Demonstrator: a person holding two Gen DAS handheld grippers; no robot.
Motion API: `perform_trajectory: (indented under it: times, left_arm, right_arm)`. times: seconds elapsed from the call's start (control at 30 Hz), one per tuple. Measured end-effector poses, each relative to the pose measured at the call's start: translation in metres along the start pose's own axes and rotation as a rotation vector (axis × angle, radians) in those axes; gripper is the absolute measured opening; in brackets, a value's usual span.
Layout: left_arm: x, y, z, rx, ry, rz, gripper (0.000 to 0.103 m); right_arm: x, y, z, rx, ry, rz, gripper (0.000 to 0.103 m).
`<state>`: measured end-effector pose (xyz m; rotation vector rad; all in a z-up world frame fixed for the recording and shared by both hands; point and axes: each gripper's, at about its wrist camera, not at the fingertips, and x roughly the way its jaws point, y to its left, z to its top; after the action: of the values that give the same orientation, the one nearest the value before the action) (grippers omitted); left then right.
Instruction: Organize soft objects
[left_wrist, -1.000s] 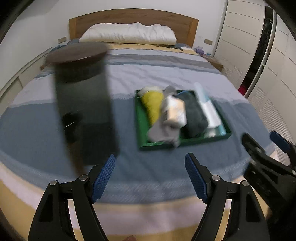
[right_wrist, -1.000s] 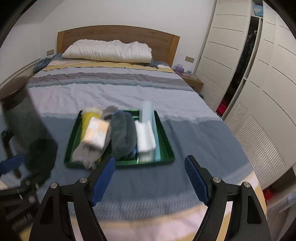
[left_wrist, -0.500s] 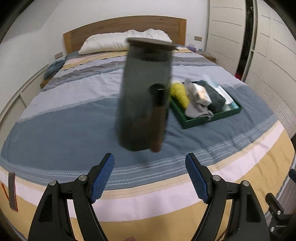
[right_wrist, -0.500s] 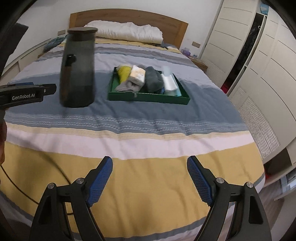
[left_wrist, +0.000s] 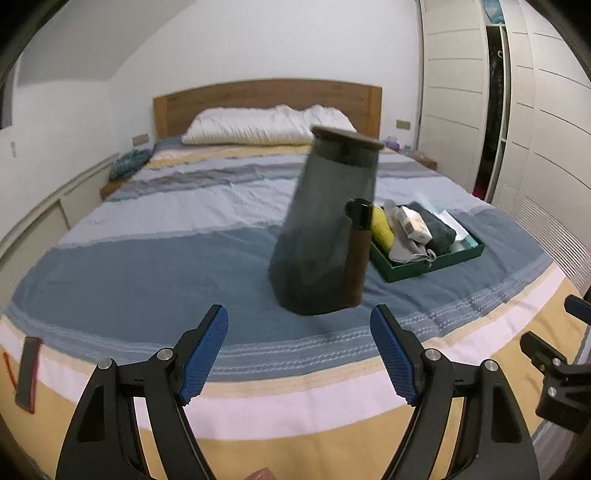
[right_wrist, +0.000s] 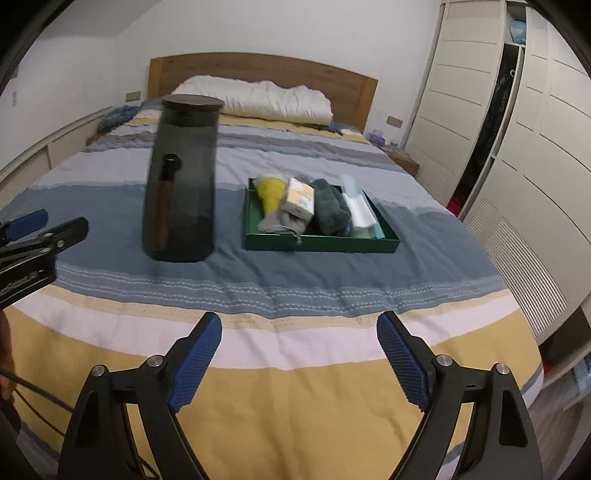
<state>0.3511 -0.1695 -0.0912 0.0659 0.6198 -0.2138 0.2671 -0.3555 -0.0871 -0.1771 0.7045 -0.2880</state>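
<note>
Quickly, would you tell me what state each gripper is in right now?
Left gripper: open, holding nothing.
Right gripper: open, jaws just opening wider, nothing between them.

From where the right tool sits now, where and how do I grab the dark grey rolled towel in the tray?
Grip the dark grey rolled towel across its width at mid-length, coming from above. It lies lengthwise in the green tray, wedged between a boxed pack and white folded cloths, so only its rounded top is free.

Dim indoor light, fisheye-warped edges, slight blur
</note>
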Motion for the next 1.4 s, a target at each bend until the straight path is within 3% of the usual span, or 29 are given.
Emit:
perform_trajectory:
  times: [0.13, 0.33, 0.47, 0.53, 0.67, 0.9, 1.13, 1.4]
  left_arm:
    - [-0.044, 0.021, -0.013, -0.004, -0.019, 0.028, 0.074]
    - [-0.124, 0.048, -0.037, -0.047, 0.042, 0.041, 0.085]
    - [-0.194, 0.061, -0.047, -0.064, -0.026, 0.082, 0.087]
    - [-0.220, 0.064, -0.052, -0.069, -0.044, 0.092, 0.102]
    - [-0.263, 0.069, -0.064, -0.086, -0.072, 0.060, 0.102]
    - [-0.301, 0.069, -0.073, -0.106, -0.072, 0.004, 0.102]
    - [-0.320, 0.067, -0.082, -0.095, -0.083, 0.018, 0.101]
    - [-0.340, 0.062, -0.083, -0.085, -0.112, 0.031, 0.102]
  right_arm:
    - [-0.019, 0.013, -0.012, 0.001, -0.051, 0.032, 0.088]
    - [-0.106, 0.032, -0.036, 0.038, -0.079, 0.076, 0.092]
    - [-0.182, 0.045, -0.050, 0.003, -0.151, 0.103, 0.097]
    - [-0.211, 0.048, -0.058, -0.002, -0.180, 0.099, 0.100]
    - [-0.268, 0.045, -0.079, 0.030, -0.210, 0.100, 0.103]
    - [-0.327, 0.038, -0.104, 0.065, -0.219, 0.098, 0.103]
    - [-0.363, 0.047, -0.105, 0.090, -0.202, 0.066, 0.103]
    - [-0.394, 0.038, -0.096, 0.168, -0.233, 0.089, 0.103]
